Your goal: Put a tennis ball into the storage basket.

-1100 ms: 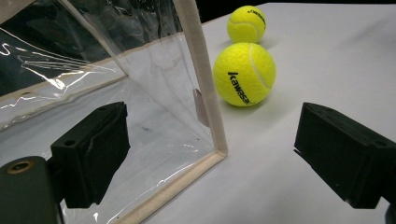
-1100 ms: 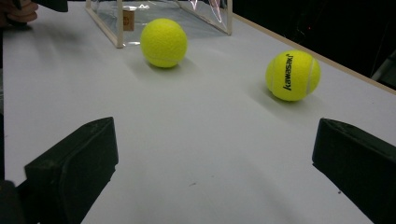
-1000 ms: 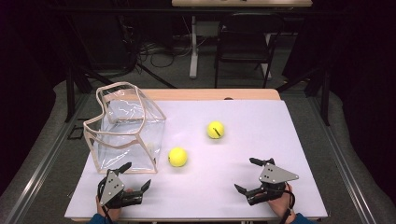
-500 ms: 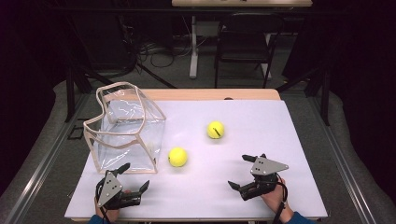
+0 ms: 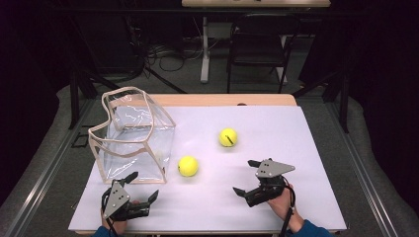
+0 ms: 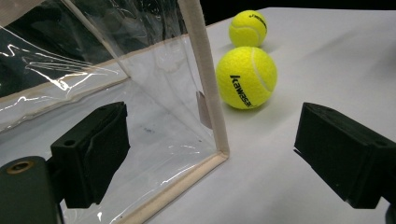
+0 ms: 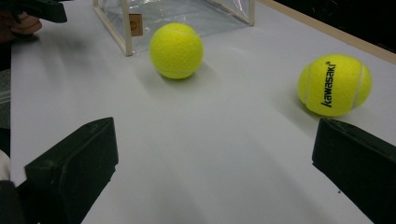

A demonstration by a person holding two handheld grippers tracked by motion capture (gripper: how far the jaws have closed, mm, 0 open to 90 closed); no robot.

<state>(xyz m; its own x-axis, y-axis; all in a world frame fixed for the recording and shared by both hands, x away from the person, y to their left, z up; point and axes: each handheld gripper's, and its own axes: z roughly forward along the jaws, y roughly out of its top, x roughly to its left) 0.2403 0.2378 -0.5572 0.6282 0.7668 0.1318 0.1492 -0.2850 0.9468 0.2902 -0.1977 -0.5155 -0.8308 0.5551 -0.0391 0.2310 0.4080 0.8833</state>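
Observation:
Two yellow tennis balls lie on the white table top [image 5: 306,148]: the near ball [image 5: 188,166] [image 6: 246,77] [image 7: 176,50] beside the front right corner of a clear plastic bag [image 5: 131,136] [image 6: 140,93] [image 7: 177,9], and the far ball [image 5: 228,137] [image 6: 248,28] [image 7: 334,85] towards the middle. My left gripper [image 5: 144,185] [image 6: 219,158] stands open at the front left, just before the bag's corner. At the front right my right gripper [image 5: 244,176] [image 7: 215,172] is open too, pointing at the balls, with bare table between its jaws.
The bag stands upright and open-topped with beige trim at the table's back left. A wooden strip [image 5: 222,99] edges the far side. Beyond it are a chair [image 5: 257,44] and cables on the floor. The left hand [image 7: 21,23] shows far off in the right gripper view.
My right gripper has moved left and a little forward, closer to the balls. The left gripper, the balls and the bag have stayed put.

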